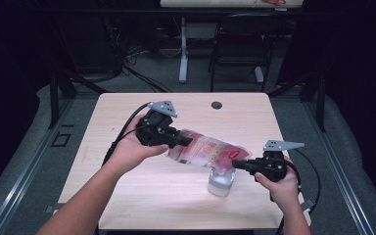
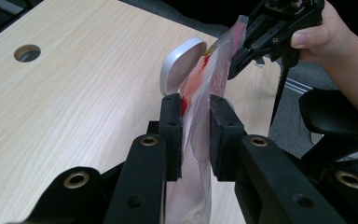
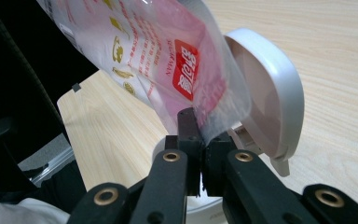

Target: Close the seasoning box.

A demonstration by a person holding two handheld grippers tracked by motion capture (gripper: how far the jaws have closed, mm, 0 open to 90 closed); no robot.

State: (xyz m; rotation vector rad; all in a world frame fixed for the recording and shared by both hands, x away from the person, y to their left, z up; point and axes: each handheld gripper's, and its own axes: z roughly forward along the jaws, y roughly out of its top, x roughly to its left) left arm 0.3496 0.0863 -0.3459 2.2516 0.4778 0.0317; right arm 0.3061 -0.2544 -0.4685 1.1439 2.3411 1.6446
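A red, pink and white plastic pouch (image 1: 208,151) hangs slanted above the wooden table (image 1: 122,117), stretched between both grippers. My left gripper (image 1: 183,141) is shut on its higher left end, and in the left gripper view the pouch (image 2: 214,70) fills the gap between the jaws of the left gripper (image 2: 196,116). My right gripper (image 1: 240,164) is shut on the lower right corner, pinching the clear edge of the pouch (image 3: 158,46) in the right gripper view (image 3: 200,135). Under that corner stands a clear jar (image 1: 221,182) with white contents, its white hinged lid (image 3: 265,93) flipped open.
A round cable hole (image 1: 217,105) sits near the table's far edge. Beyond the table are a black chair (image 1: 240,44) and a desk leg (image 1: 183,49) on grey floor. Bare tabletop lies left of and in front of the jar.
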